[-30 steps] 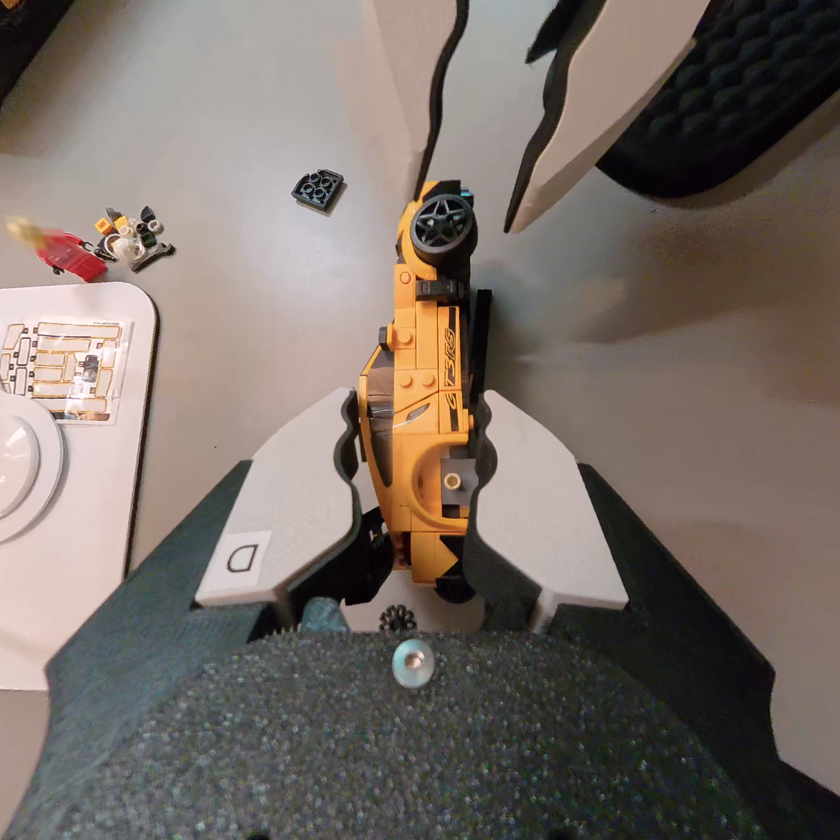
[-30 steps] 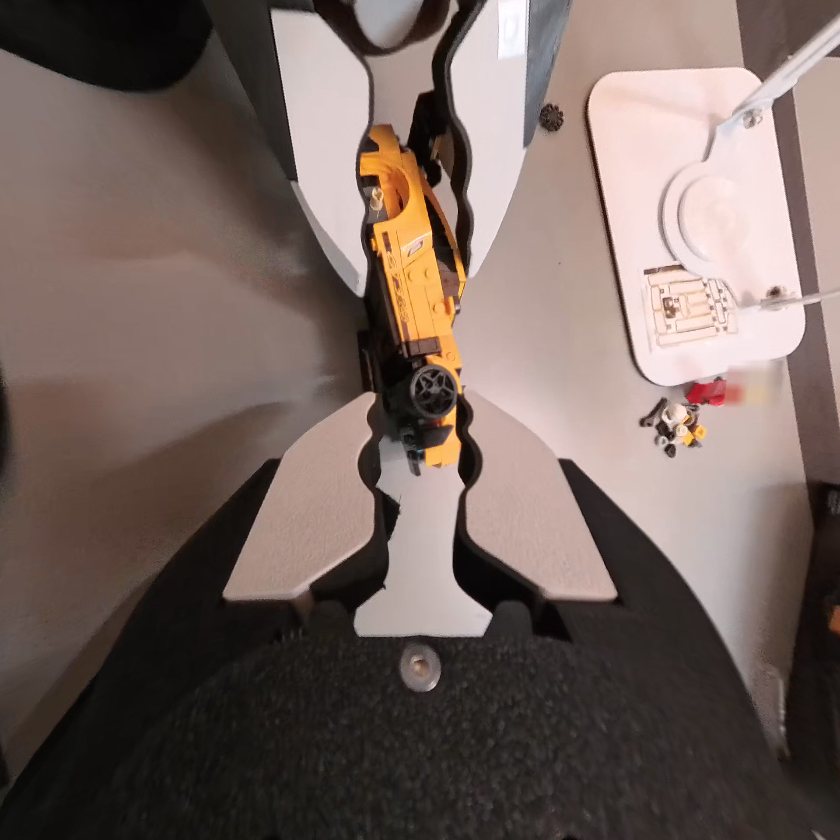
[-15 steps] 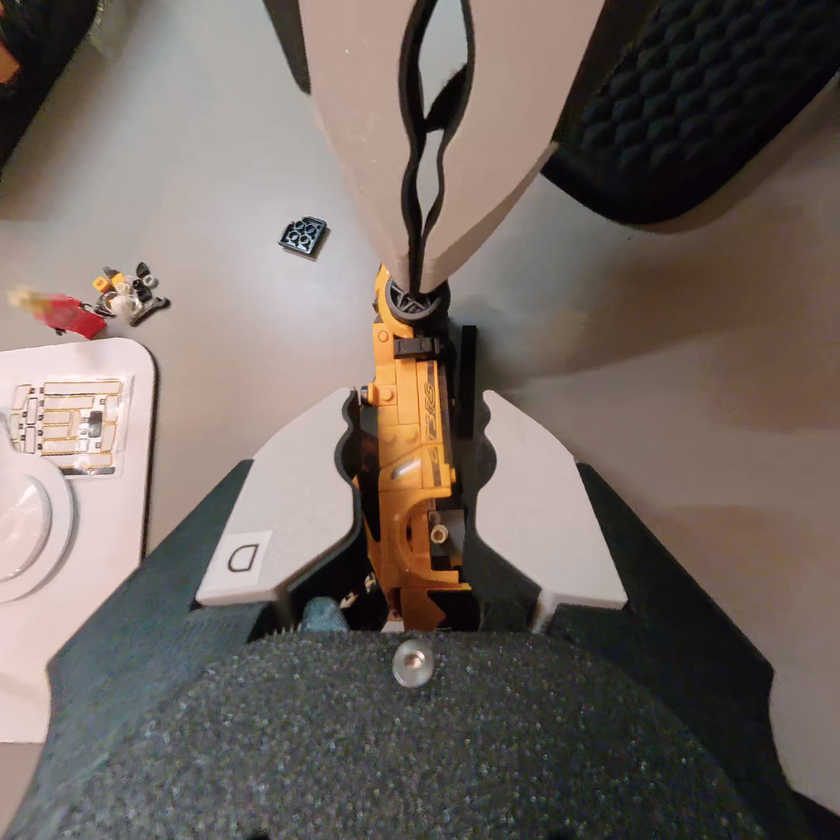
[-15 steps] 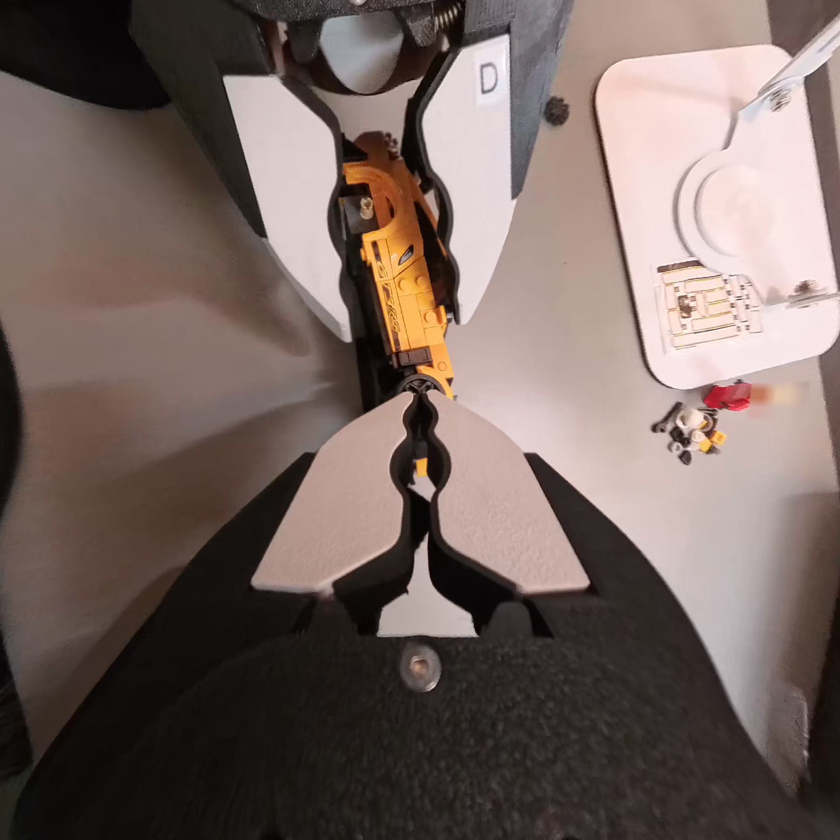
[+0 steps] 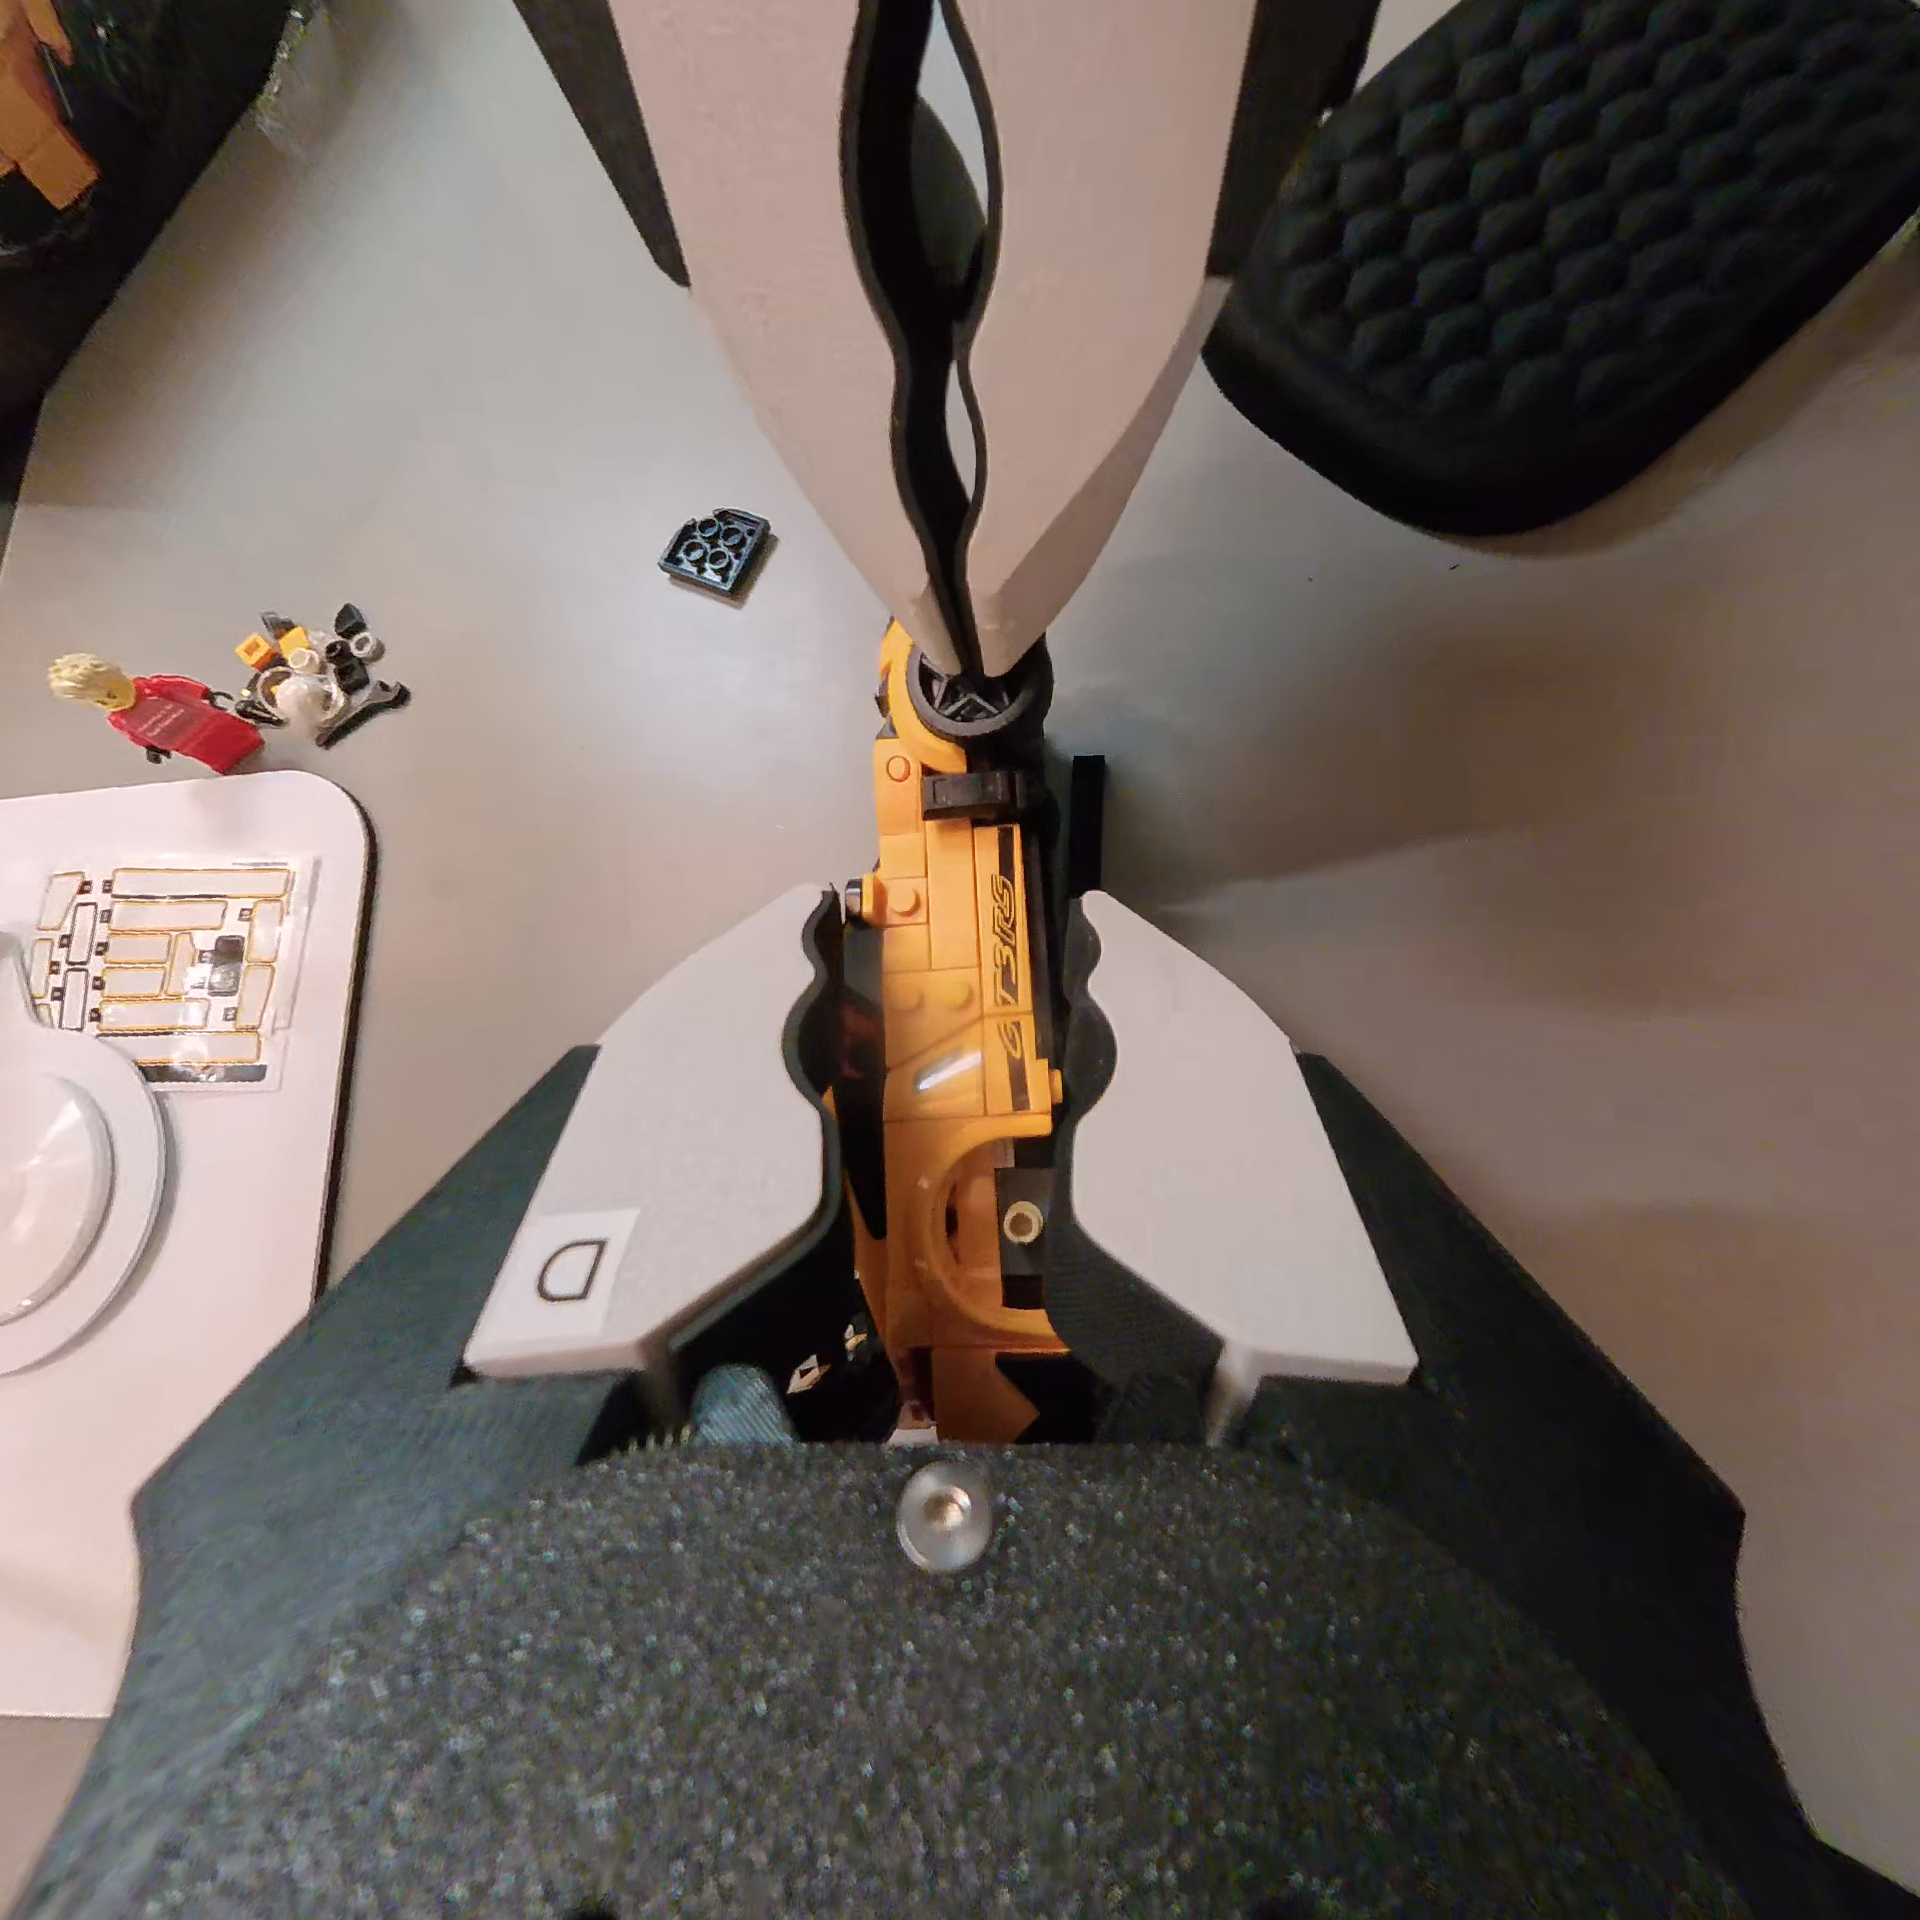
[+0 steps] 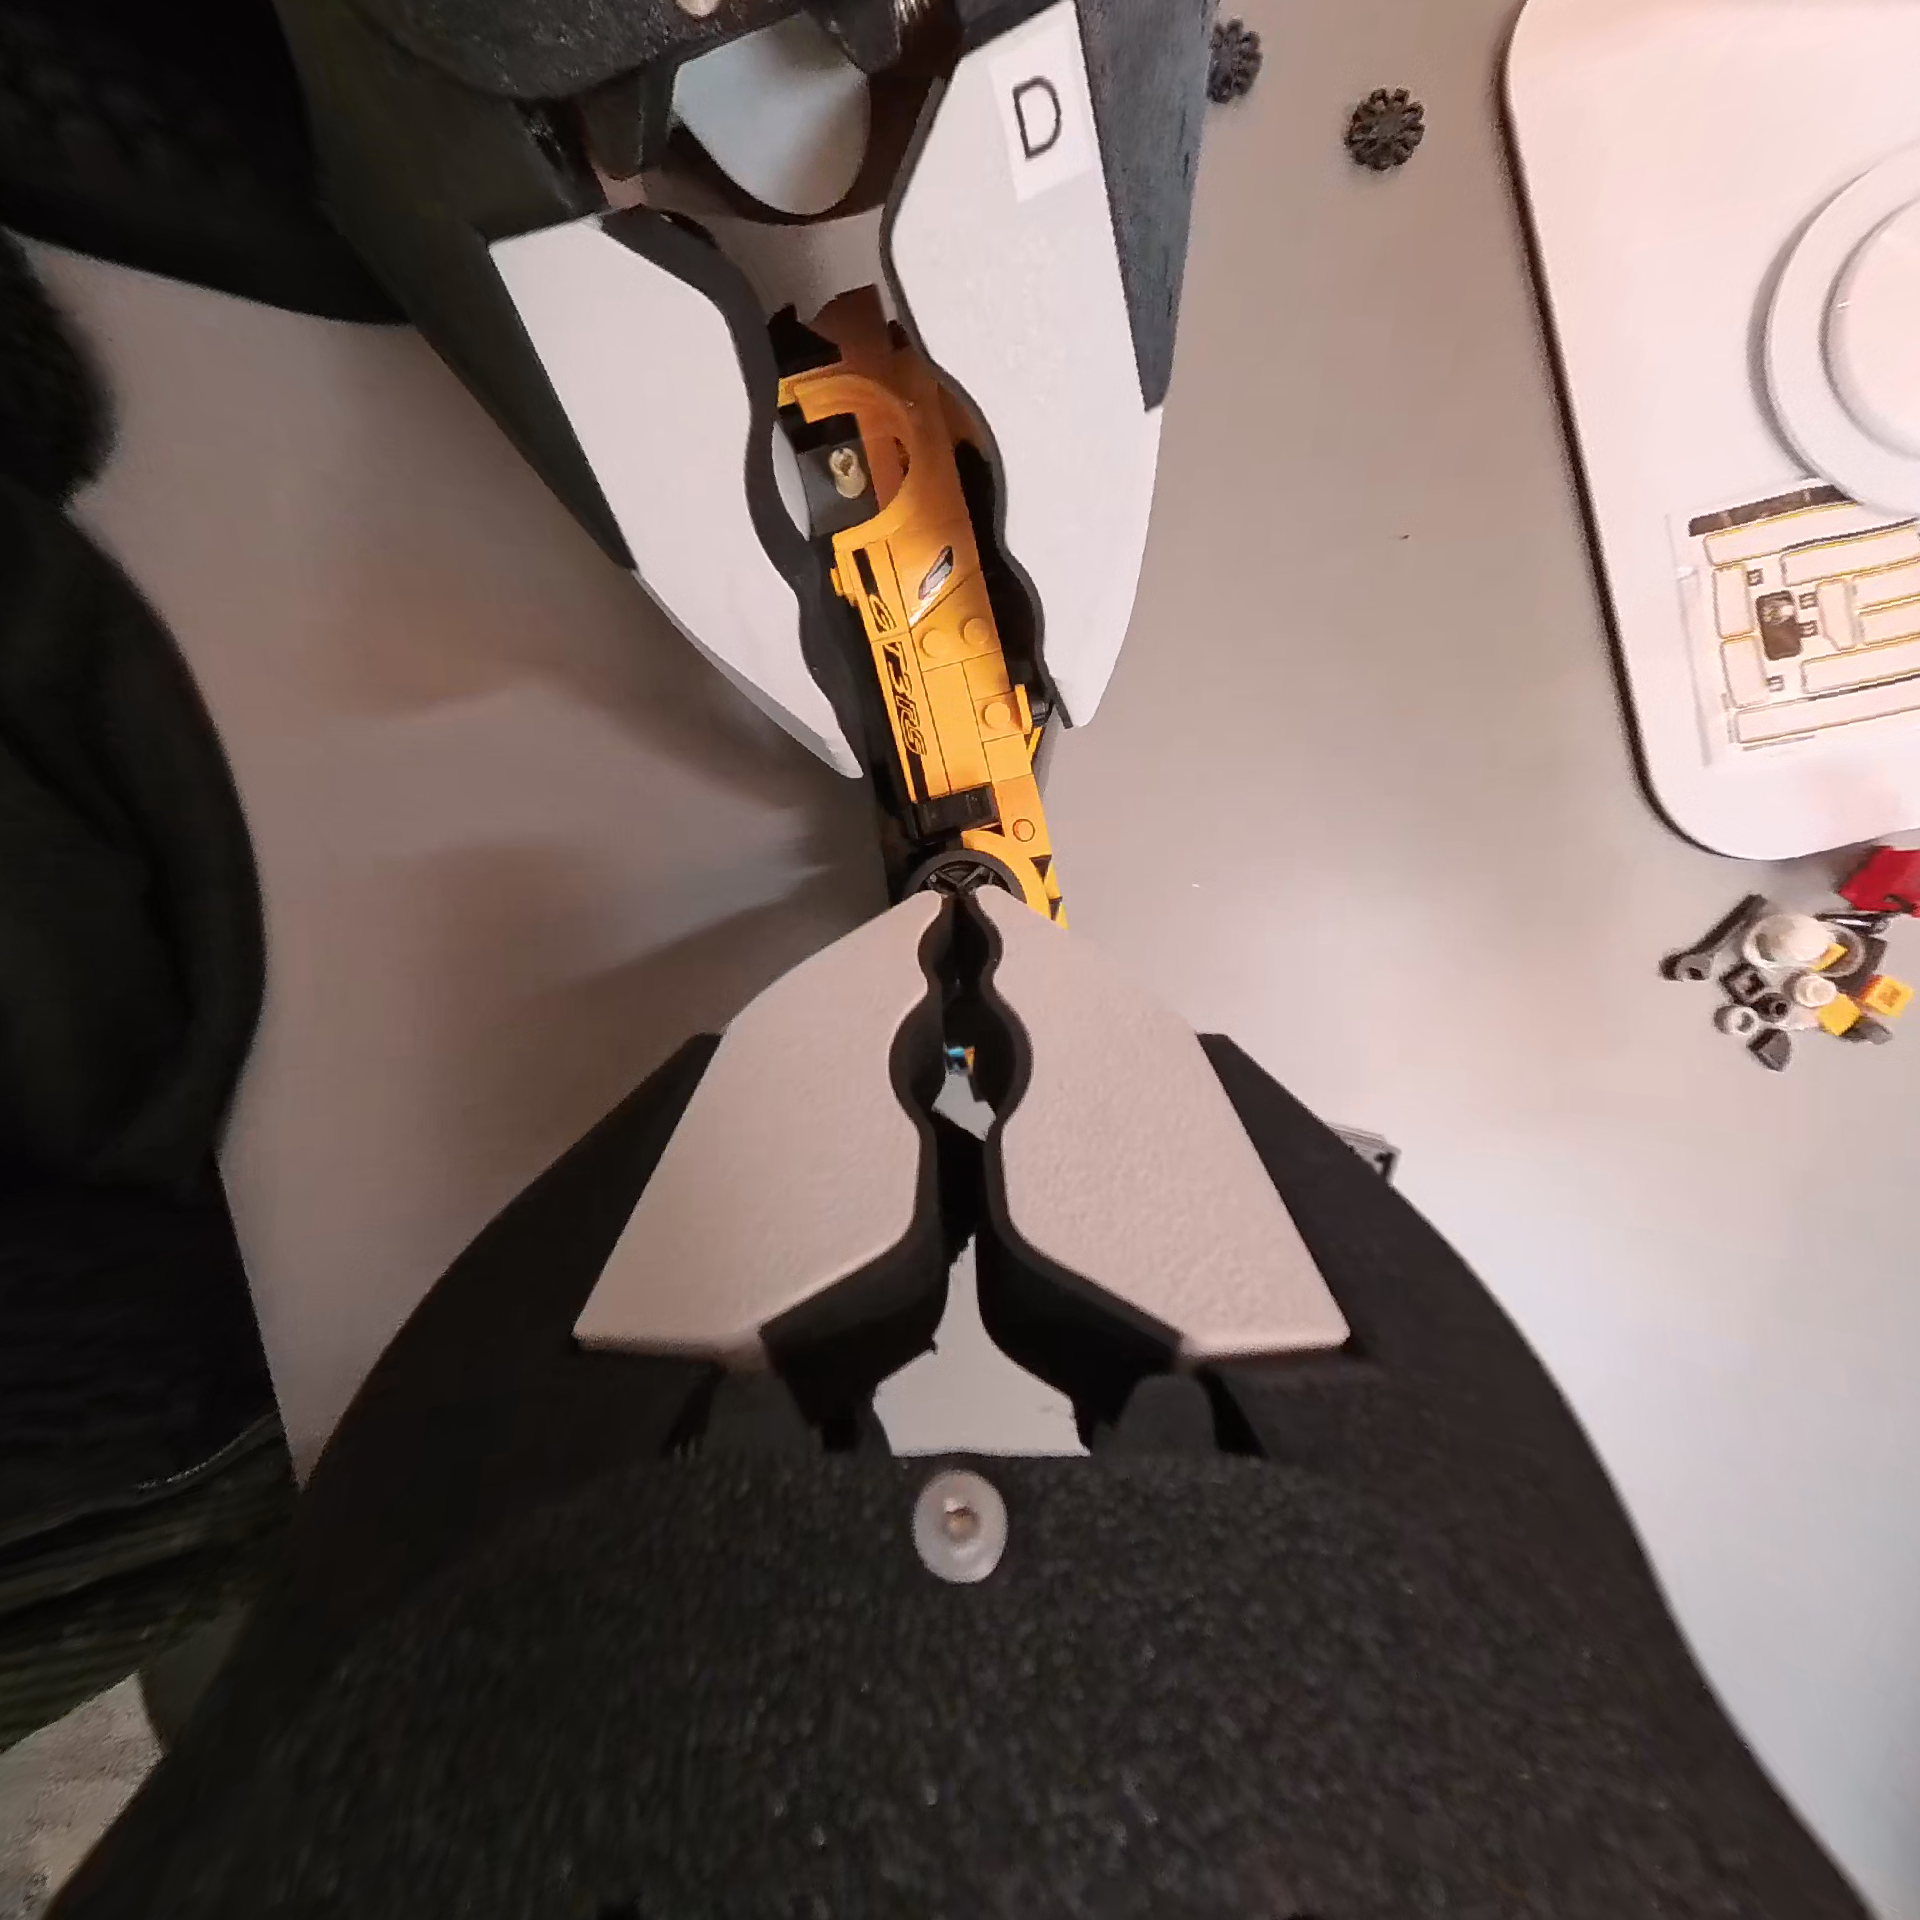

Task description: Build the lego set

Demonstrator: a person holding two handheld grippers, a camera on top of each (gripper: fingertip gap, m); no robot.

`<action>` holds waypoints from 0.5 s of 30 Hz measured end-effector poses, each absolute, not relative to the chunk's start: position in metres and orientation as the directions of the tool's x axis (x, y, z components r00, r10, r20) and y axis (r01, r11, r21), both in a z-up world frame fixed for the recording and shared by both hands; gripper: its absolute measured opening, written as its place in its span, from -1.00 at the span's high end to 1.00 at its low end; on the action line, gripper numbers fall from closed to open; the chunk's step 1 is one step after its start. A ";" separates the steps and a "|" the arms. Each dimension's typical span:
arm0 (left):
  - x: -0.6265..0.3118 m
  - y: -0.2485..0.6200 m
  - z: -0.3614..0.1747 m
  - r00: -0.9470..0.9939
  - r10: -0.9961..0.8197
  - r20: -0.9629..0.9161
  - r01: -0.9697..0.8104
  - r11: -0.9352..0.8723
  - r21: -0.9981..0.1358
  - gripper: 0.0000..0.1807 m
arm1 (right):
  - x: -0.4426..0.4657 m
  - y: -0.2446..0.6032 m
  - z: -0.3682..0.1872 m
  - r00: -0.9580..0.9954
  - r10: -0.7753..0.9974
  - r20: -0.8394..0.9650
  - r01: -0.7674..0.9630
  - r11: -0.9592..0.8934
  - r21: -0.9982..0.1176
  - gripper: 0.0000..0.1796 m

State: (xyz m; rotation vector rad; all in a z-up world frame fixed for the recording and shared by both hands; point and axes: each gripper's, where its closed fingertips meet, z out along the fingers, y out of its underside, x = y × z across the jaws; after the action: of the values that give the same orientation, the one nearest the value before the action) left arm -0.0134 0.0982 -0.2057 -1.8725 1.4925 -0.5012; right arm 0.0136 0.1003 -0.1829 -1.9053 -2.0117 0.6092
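The left gripper [image 5: 951, 1049] is clamped on the orange car [image 5: 961, 1039], holding it on its side just over the table [image 5: 1455, 831]. The right gripper [image 6: 956, 914] has its fingers pressed together, tips on the fitted wheel [image 5: 971, 696] — apparently seating it. The other wheel arch shows a bare axle pin [image 6: 850, 480], so the next move likely calls for a second wheel — none is plainly visible among the loose bits [image 5: 312, 675].
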 end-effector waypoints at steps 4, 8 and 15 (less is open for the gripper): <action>-0.013 0.098 -0.206 0.266 -0.957 -0.116 -0.696 -0.108 -0.710 0.55 | 0.014 0.100 -0.183 -0.071 0.995 -0.069 0.866 0.027 -0.499 1.00; -0.013 0.098 -0.206 0.265 -0.957 -0.117 -0.697 -0.106 -0.709 0.55 | 0.014 0.100 -0.183 -0.067 0.994 -0.086 0.864 0.015 -0.503 1.00; -0.013 0.098 -0.206 0.262 -0.958 -0.118 -0.695 -0.102 -0.711 0.55 | 0.014 0.100 -0.184 -0.071 0.993 -0.092 0.861 0.014 -0.508 1.00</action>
State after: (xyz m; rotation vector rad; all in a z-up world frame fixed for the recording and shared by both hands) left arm -0.0129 0.0981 -0.2059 -1.8652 1.4987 -0.4993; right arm 0.0136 0.0995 -0.1836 -1.9147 -2.0044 0.6437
